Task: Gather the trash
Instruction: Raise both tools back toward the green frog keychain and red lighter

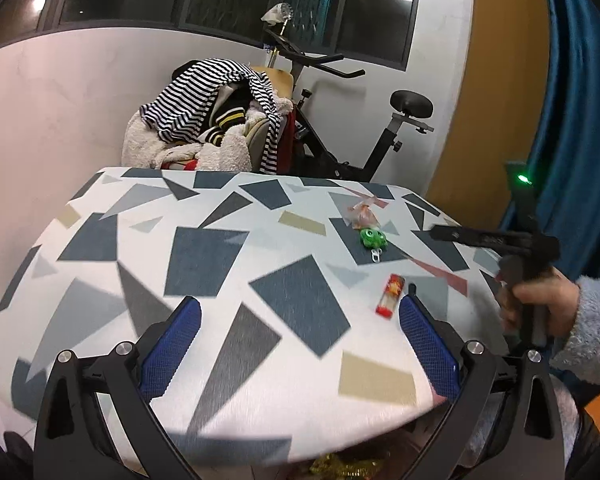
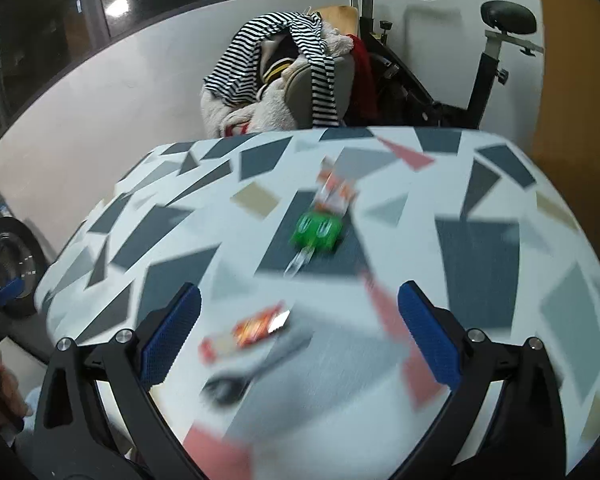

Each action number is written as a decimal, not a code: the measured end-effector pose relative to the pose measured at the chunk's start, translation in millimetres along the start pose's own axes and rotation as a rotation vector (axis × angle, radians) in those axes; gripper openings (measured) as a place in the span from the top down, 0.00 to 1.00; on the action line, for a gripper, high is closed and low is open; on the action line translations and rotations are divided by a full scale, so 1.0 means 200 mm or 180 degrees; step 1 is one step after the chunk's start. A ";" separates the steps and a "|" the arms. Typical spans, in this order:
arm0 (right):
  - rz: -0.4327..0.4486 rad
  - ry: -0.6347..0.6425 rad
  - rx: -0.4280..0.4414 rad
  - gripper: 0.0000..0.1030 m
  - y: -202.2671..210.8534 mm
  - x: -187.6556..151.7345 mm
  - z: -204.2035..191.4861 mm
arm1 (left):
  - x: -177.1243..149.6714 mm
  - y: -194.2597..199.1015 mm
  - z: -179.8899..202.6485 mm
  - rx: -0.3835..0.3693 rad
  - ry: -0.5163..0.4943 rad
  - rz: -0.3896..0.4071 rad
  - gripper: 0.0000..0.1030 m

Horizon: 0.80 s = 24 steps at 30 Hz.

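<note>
A red snack wrapper (image 1: 389, 294) lies on the patterned table (image 1: 204, 264), just left of my left gripper's right finger. A crumpled clear-and-orange wrapper (image 1: 361, 214) lies farther back, with a green frog toy (image 1: 373, 239) in front of it. My left gripper (image 1: 300, 320) is open and empty above the table. My right gripper (image 2: 300, 312) is open and empty; the red wrapper (image 2: 246, 333) lies between its fingers below. The frog toy (image 2: 318, 230) and the crumpled wrapper (image 2: 334, 190) lie ahead, blurred. The right gripper also shows in the left wrist view (image 1: 440, 233).
A chair piled with striped clothes (image 1: 212, 116) and an exercise bike (image 1: 360, 128) stand behind the table. A blue curtain (image 1: 580, 120) hangs at right. A washing machine (image 2: 4, 256) stands at left. The table's near edge is close below the left gripper.
</note>
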State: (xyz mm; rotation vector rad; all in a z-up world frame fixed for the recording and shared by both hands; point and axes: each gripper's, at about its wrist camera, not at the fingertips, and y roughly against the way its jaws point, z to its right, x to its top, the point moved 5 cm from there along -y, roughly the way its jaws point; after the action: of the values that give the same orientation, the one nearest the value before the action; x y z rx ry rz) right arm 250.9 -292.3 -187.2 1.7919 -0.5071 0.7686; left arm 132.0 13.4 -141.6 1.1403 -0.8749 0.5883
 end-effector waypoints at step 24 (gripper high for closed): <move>-0.0503 -0.0109 0.0004 0.60 -0.53 0.38 0.21 | 0.16 -0.77 0.12 -0.0498 -0.0016 -0.0745 0.17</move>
State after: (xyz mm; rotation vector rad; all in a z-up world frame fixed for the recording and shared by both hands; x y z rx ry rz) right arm 384.7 -295.0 -213.4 1.8247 -0.3821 0.6301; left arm 263.6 -61.8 -191.2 1.0830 -0.7646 0.3194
